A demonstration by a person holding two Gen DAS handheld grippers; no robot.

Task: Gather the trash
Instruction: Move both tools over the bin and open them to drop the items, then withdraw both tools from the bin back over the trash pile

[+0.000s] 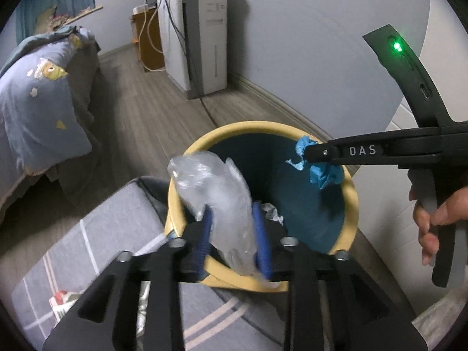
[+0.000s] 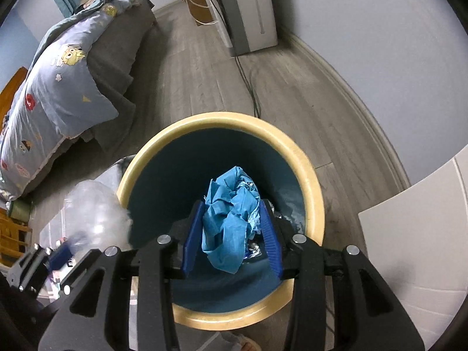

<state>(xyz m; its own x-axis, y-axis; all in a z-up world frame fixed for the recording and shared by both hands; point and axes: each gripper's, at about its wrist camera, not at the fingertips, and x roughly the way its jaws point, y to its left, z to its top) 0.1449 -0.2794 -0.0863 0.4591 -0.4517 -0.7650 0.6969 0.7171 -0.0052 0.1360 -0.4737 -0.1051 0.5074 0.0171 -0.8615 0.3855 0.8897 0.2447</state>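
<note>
Here, both tools hang over a round bin [image 2: 317, 204] with a thick, smooth cream-yellow rim and a dark teal inner wall. The left tool [image 1: 232, 234] has a crumpled bag of clear, glossy plastic film [image 1: 216, 193] between its ribbed blue pads [image 1: 204, 234]; the jaws stand partly spread, and whether the pads press the film cannot be told (the picture is blurred there). The bag juts up and leftward over the bin's near rim. The right tool [image 2: 232, 234] holds a wad of bright blue paper [image 2: 231, 219], creased and ragged at its edges, between its own blue pads [image 2: 191, 234], just above the bin's mouth; the wad fills the gap and touches both pads. In the left view that tool [image 1: 305, 153] reaches in from the right, a hand [image 1: 438, 219] on its grey trigger. Scraps of crinkled silvery foil [image 2: 254, 247] lie deep in the bin. The bin stands on a grey wood-plank floor [image 2: 204, 73], beside a grey checked cushion [image 1: 102, 248]. A bed with a soft blue printed quilt [image 2: 64, 87] lies to the left.
</note>
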